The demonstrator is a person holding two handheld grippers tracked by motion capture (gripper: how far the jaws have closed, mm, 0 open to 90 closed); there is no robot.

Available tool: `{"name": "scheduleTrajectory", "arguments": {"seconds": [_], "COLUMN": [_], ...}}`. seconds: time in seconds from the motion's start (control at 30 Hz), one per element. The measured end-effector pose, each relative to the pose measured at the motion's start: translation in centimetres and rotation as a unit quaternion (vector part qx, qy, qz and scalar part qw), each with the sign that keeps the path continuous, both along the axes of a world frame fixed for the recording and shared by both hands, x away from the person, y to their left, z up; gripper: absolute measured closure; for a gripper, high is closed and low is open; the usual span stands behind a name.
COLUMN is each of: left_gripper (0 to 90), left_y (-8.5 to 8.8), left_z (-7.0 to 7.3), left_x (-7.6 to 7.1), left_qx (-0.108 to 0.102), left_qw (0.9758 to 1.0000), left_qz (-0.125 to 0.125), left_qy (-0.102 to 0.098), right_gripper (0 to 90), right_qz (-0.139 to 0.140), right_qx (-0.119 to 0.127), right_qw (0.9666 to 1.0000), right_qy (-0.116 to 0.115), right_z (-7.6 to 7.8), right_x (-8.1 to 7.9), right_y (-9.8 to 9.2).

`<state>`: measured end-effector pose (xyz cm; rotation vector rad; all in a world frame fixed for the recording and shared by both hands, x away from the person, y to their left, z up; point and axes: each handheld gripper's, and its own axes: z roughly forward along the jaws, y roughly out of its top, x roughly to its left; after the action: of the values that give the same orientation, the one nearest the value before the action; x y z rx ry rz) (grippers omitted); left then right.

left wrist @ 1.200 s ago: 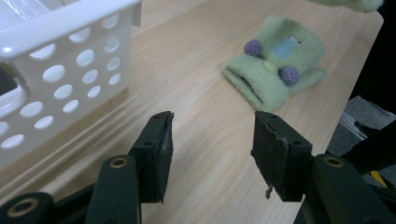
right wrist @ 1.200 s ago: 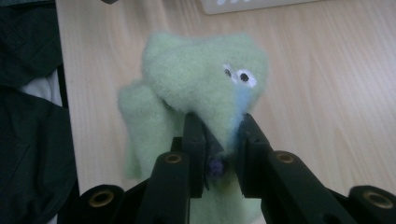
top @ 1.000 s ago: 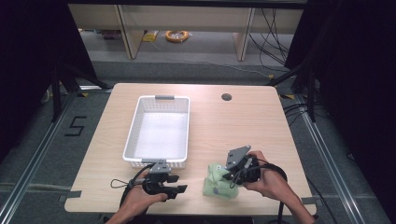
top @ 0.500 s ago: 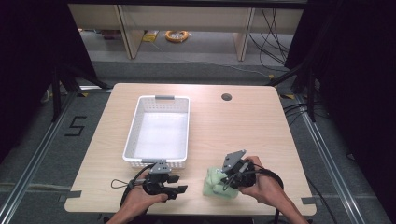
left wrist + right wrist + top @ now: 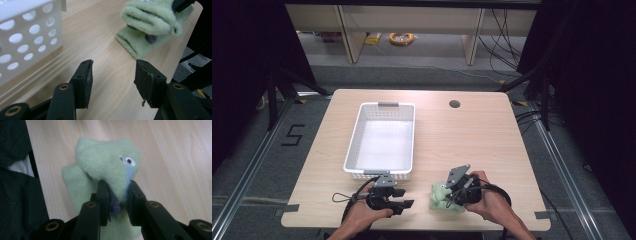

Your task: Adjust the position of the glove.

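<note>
A pale wooden worktop (image 5: 472,145) fills the middle of the high view, with a small round hole (image 5: 454,104) near its upper right edge. Grey floor (image 5: 412,75) surrounds it, and a painted figure five (image 5: 293,135) sits at the left of the frame. At the top, light wooden shelving (image 5: 347,30) stands behind the worktop, with a coil of orange cable (image 5: 402,38) on the floor beneath it. Black cables (image 5: 504,35) trail at the upper right
</note>
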<state>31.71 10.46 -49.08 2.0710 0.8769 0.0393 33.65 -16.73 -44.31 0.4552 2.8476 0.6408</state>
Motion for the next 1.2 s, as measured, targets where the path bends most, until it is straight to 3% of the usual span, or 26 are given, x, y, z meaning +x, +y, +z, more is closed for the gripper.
{"name": "scheduleTrajectory", "arguments": {"seconds": [0.3,0.43,0.63,0.83,0.9,0.93,0.97,1.03,1.2], "left_gripper": [48.5,48.5,48.5,48.5,48.5,48.5,48.4,48.4,48.4], "left_y": [-0.1,-0.1,-0.2,-0.2,-0.2,-0.1,-0.3,-0.3,-0.3], "left_z": [0.0,0.0,-0.1,-0.1,-0.1,-0.1,-0.1,-0.2,-0.2], "left_x": [-0.1,-0.1,-0.1,-0.1,-0.1,0.0,-0.1,-0.1,0.0], "left_qx": [0.002,-0.002,0.001,-0.002,-0.002,0.008,-0.003,-0.003,0.002], "left_qw": [1.0,1.0,1.0,1.0,1.0,1.0,1.0,1.0,1.0], "left_qz": [0.003,0.001,0.001,0.001,-0.001,-0.004,0.001,-0.001,-0.005], "left_qy": [0.0,0.001,0.002,0.005,0.002,0.001,0.006,0.004,0.005], "right_gripper": [76.1,74.2,58.9,54.1,54.3,54.3,54.3,56.0,56.6], "right_qz": [-0.036,-0.057,-0.078,-0.057,-0.037,-0.036,-0.026,-0.017,0.035], "right_qx": [-0.015,-0.009,0.016,0.039,0.035,0.032,0.029,0.026,0.014], "right_qw": [0.9992,0.9983,0.9962,0.9973,0.9986,0.9987,0.9992,0.9995,0.9992], "right_qy": [-0.011,0.002,0.036,0.027,0.016,0.016,0.011,0.012,0.011], "right_z": [0.2,0.2,-0.3,0.9,1.3,1.5,1.5,1.6,1.5], "right_x": [0.2,0.2,-0.2,-0.1,0.0,0.0,0.1,0.2,0.2], "right_y": [-0.2,-0.5,-0.6,-2.0,-2.6,-2.8,-3.1,-3.5,-3.5]}}
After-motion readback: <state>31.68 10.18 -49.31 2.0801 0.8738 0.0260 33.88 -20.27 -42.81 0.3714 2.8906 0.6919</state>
